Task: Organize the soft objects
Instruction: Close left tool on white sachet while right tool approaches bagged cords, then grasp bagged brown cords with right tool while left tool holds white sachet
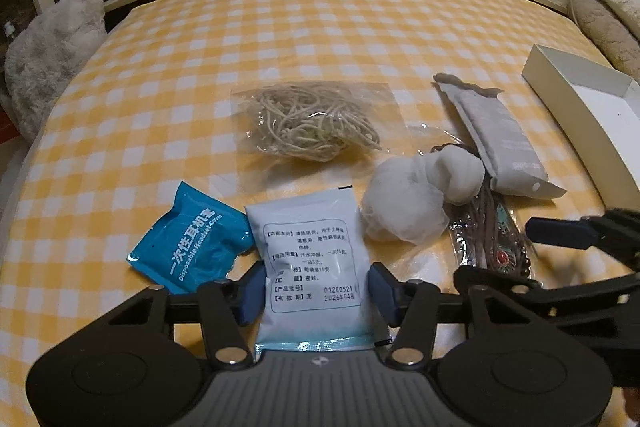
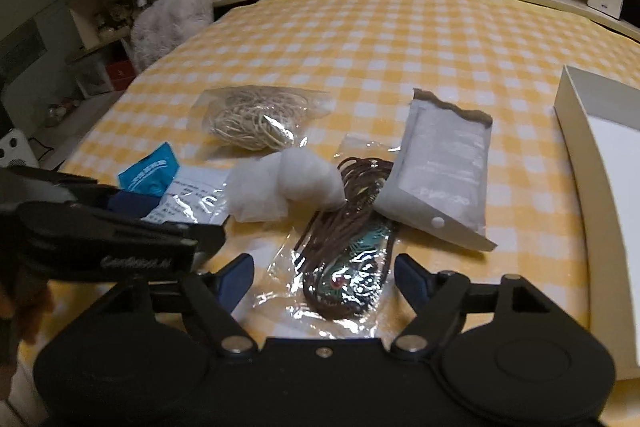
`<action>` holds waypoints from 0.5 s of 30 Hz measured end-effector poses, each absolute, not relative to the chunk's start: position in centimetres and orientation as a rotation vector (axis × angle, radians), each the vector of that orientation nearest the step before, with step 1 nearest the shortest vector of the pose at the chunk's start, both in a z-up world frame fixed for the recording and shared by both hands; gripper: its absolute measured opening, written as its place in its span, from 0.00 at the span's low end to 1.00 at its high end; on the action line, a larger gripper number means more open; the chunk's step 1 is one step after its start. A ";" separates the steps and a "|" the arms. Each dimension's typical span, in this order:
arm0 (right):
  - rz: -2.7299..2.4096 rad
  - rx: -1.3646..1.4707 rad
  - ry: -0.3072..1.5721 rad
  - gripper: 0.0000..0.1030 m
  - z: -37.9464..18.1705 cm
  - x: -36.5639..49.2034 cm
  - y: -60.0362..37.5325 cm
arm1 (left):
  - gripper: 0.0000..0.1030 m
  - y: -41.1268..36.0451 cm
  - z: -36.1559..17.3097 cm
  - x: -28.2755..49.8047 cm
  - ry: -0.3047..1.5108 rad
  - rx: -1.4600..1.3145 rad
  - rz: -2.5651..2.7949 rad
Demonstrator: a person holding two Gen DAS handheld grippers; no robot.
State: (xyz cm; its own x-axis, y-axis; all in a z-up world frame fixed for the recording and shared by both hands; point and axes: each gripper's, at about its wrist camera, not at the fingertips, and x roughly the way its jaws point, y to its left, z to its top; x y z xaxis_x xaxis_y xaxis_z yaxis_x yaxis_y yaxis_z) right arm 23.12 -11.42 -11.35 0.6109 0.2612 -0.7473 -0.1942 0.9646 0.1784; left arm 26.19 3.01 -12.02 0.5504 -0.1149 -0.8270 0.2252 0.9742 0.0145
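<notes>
Checked bedspread, white box

Bagged brown cord between open pads

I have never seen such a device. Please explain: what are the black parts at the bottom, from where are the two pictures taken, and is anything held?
A person holds a two-finger gripper in each hand, and each gripper carries a camera that looks along its fingers. So one picture is taken from the left gripper and the other from the right gripper.

On the yellow checked bed lie a blue packet, a bag of string, a white gauze bundle, a grey pouch and a white box.

The left gripper appears to pinch a white sachet. The right is open over a bagged brown cord, not gripping it.
</notes>
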 end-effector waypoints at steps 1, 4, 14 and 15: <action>0.254 0.084 0.882 0.76 -11.7 23.2 -11.5 | 0.54 3.0 -12.0 26.1 0.968 0.120 -0.202; 0.263 0.069 0.877 0.68 -12.1 23.0 -11.8 | 0.54 3.0 -12.0 26.0 0.968 0.119 -0.203; 0.378 -0.114 0.905 0.39 -11.4 19.6 -12.6 | 0.54 2.5 -12.1 25.2 0.976 0.166 -0.244; 0.395 -0.142 0.912 0.39 -11.2 19.1 -12.6 | 0.54 2.6 -12.0 25.1 0.979 0.169 -0.255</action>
State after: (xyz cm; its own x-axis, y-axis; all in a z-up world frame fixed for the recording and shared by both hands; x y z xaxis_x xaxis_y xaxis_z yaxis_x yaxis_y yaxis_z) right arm 19.08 -12.56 -11.22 0.5459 0.2723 -0.7923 -0.3915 0.9190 0.0462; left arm 25.09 2.56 -12.04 0.5312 -0.1366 -0.8362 0.2886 0.9571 0.0269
